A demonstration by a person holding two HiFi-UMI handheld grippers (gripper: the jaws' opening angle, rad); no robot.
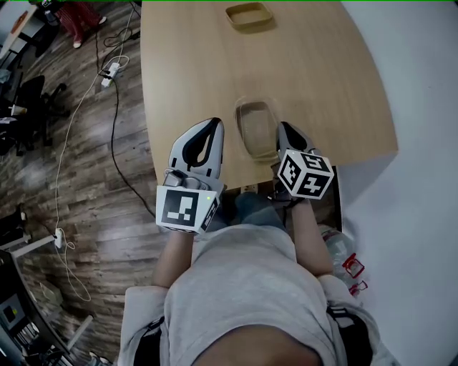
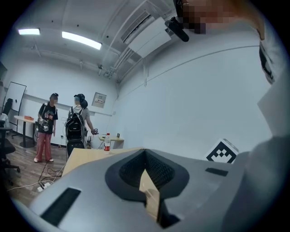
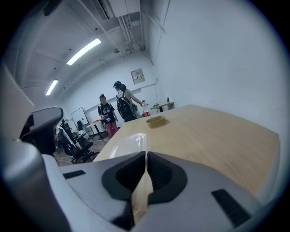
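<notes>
A clear plastic container (image 1: 257, 127) lies at the near edge of the wooden table (image 1: 322, 86), between my two grippers. My left gripper (image 1: 212, 123) hangs just left of it over the table edge, jaws pressed together with nothing between them. My right gripper (image 1: 284, 127) sits just right of the container, also shut and empty. The right gripper view looks along the shut right gripper (image 3: 146, 154) to the clear container (image 3: 129, 142) and a tan tray (image 3: 156, 121) farther off. Beyond the shut left gripper (image 2: 145, 152), the left gripper view shows the table and the right gripper's marker cube (image 2: 223, 152).
The tan tray (image 1: 249, 16) stands at the table's far end. Cables and a power strip (image 1: 111, 69) run over the wood floor on the left, near an office chair (image 1: 28, 107). Two people (image 2: 45, 127) stand far back by a small table with a bottle (image 2: 107, 142).
</notes>
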